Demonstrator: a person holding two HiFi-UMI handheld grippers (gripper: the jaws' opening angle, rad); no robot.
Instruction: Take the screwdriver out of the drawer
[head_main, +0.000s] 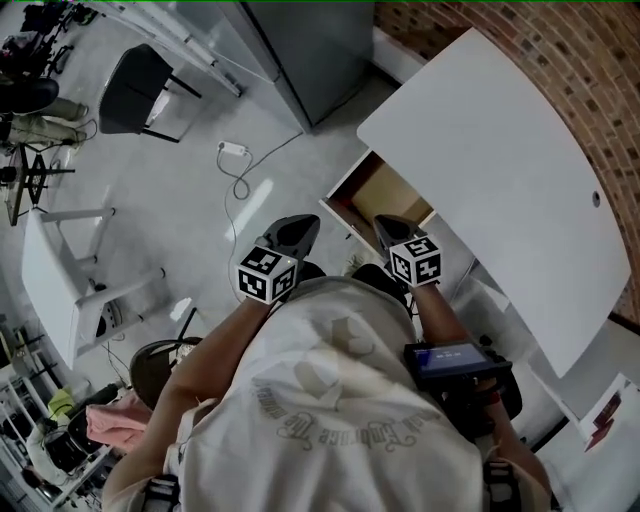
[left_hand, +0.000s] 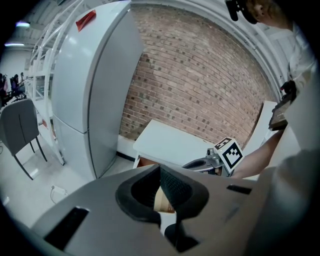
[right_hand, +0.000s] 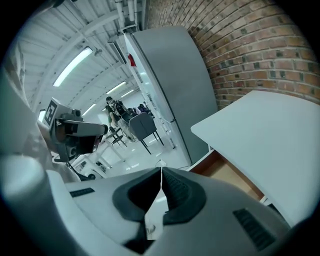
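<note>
Screwdriver location cannot be made out in any view; the drawer (head_main: 383, 193) (right_hand: 226, 173) stands pulled out from under the white counter (head_main: 490, 170) (right_hand: 270, 130), and only part of its tan interior shows. The left gripper (head_main: 297, 232) (left_hand: 160, 169) and the right gripper (head_main: 393, 230) (right_hand: 161, 172) are side by side in front of the person's chest, both angled down toward the drawer; each has its jaws closed tip to tip with nothing between them. A tall grey cabinet (head_main: 310, 50) (left_hand: 95, 100) stands beyond the drawer against the brick wall (left_hand: 200, 80).
</note>
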